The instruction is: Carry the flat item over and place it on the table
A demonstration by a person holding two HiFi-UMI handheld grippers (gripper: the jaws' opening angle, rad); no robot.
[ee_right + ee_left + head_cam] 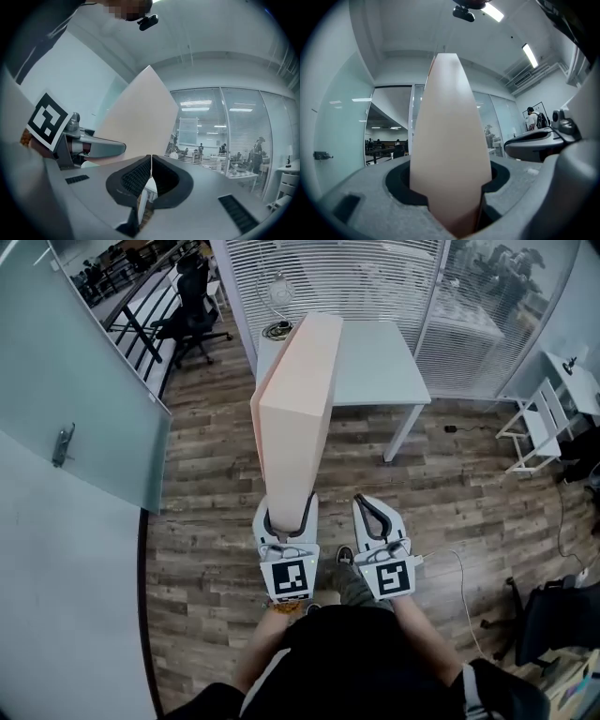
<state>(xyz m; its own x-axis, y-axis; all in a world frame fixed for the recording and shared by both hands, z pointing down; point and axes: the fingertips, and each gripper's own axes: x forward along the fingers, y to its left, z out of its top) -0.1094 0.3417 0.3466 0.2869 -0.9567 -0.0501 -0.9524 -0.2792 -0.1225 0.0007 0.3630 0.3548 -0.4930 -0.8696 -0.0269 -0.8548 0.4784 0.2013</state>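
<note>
Pale-peach flat slab (pixel 295 413) pinched upright by left gripper (pixel 288 515) (1 grip, bottom edge); right gripper (pixel 379 518) pressed together, empty. Top-heavy toppling risked before white table (pixel 375 367) reached.

Counter (pixel 375 362): white, rectangular, on white legs, upper centre of the head view. Top surface mostly bare. A dark coiled cable (pixel 276 331) lies at its left corner nearest the camera.

Floor (pixel 216 512): wood-effect planks. Standing on it are a black office chair (pixel 192 296), upper left, and a white rack (pixel 534 427), right edge. A thin white cable (pixel 464 587) trails across the lower right.
</note>
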